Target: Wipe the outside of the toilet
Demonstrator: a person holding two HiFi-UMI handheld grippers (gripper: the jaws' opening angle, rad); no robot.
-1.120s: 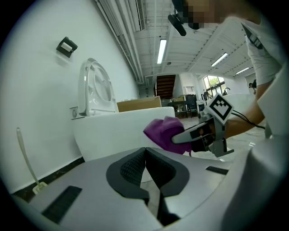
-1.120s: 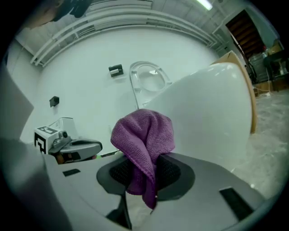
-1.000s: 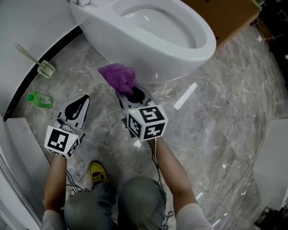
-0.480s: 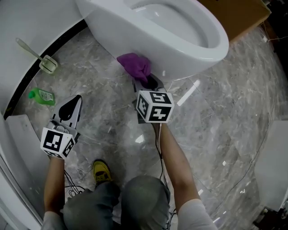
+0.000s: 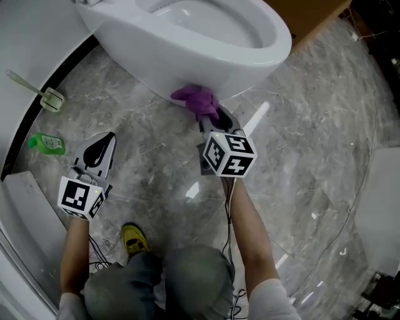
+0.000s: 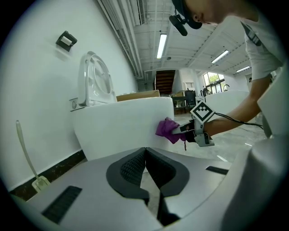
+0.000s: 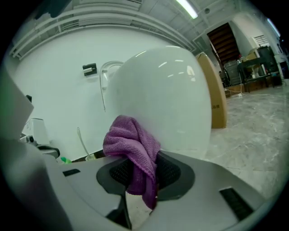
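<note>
The white toilet (image 5: pixel 187 44) fills the top of the head view, its seat lid raised (image 6: pixel 95 81). My right gripper (image 5: pixel 215 119) is shut on a purple cloth (image 5: pixel 197 100), which presses against the lower outside of the bowl (image 7: pixel 171 103). The cloth (image 7: pixel 135 149) bunches over the right jaws and hangs down between them. The same cloth (image 6: pixel 168 130) shows against the bowl's side in the left gripper view. My left gripper (image 5: pixel 99 150) hovers above the floor to the left, shut with nothing in it (image 6: pixel 145 153).
A toilet brush (image 5: pixel 44 94) and a green bottle (image 5: pixel 45 144) lie on the grey marble floor (image 5: pixel 300 125) by the curved white wall. A cardboard box (image 5: pixel 312 15) stands behind the toilet. A yellow shoe (image 5: pixel 134 240) is below the left gripper.
My right gripper carried the purple cloth forward and to the right, from the floor in front of the bowl up against its lower outside. The left gripper stayed about where it was.
</note>
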